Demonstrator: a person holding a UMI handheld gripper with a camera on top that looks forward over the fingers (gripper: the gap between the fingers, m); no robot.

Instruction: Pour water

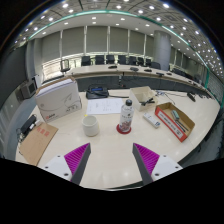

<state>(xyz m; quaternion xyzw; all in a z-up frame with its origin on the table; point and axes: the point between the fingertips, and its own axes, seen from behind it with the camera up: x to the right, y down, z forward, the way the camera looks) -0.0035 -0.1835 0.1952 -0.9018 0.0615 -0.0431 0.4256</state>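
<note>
A clear plastic water bottle (125, 116) with a red label stands upright on the pale table (110, 160), well ahead of my fingers. A white cup (91, 126) stands to its left, a short gap apart. My gripper (112, 163) is open, its two fingers with magenta pads (76, 157) spread wide over bare tabletop. Nothing is between them. Both bottle and cup lie beyond the fingertips, roughly in line with the gap.
A white box (58, 101) stands at the left, with a brown cardboard piece (38, 143) nearer. An orange-rimmed open box (175, 120) lies to the right of the bottle. Papers (103, 104) and small items lie further back. Chairs line the long table behind.
</note>
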